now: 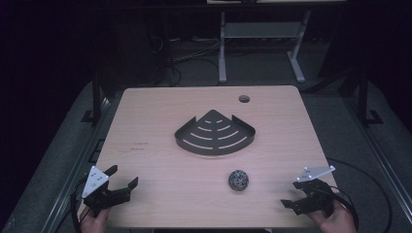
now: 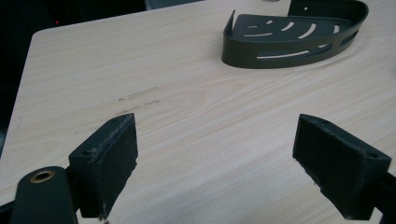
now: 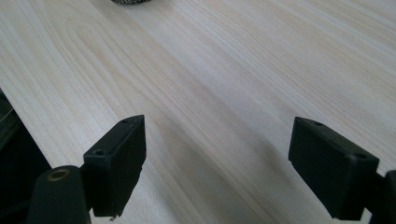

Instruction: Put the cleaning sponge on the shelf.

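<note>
Pale wood grain ran across the table (image 1: 160, 184) where you had both tools waiting at the near edge. Your left gripper (image 1: 122, 176) sat at the near left corner with its jaws spread wide and nothing between them; in the left gripper view its two black pads (image 2: 114, 158) framed only bare tabletop. Your right gripper (image 1: 293, 194) sat at the near right corner, likewise spread wide and empty, its pads (image 3: 121, 158) standing apart over the wood in the right gripper view.

You had the speckled ball (image 1: 238, 180) resting on the table between the two grippers, nearer your right one but clear of it, touching neither. In the right gripper view, its lower edge peeked in at the top (image 3: 131, 2).

Beyond the ball, towards the middle of the table, lay the dark slotted corner tray (image 1: 215, 133), flat on the wood and apart from the ball. The left gripper view caught its curved front wall (image 2: 280, 51).
</note>
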### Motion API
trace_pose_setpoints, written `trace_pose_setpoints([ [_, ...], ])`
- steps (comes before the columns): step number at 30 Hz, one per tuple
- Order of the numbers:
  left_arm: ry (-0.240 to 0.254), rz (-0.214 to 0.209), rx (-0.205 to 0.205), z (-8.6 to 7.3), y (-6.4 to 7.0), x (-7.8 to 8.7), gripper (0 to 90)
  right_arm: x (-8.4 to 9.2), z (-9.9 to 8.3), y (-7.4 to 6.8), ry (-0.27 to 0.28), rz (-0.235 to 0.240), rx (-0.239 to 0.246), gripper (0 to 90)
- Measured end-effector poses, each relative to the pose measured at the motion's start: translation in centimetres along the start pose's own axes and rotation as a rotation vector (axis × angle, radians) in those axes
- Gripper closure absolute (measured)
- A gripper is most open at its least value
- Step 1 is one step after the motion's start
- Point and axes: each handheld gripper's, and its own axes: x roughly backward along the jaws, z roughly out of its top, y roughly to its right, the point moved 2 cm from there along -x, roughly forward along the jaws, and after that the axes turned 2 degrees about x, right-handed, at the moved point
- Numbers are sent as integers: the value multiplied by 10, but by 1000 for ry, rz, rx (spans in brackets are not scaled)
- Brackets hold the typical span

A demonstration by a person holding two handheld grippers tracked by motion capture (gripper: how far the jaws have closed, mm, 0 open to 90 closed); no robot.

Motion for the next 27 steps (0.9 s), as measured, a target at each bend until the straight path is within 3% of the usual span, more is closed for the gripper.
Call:
trace_pose_setpoints([
  [7, 2, 5, 5, -2, 0, 3, 133, -4, 8, -3, -7, 23, 24, 187],
  [16, 13, 2, 12, -2, 0, 5, 132, -7, 25, -17, -35, 28, 98, 183],
  [27, 18, 3, 9, -1, 1, 6, 132, -11, 40, -27, -65, 47, 139, 180],
])
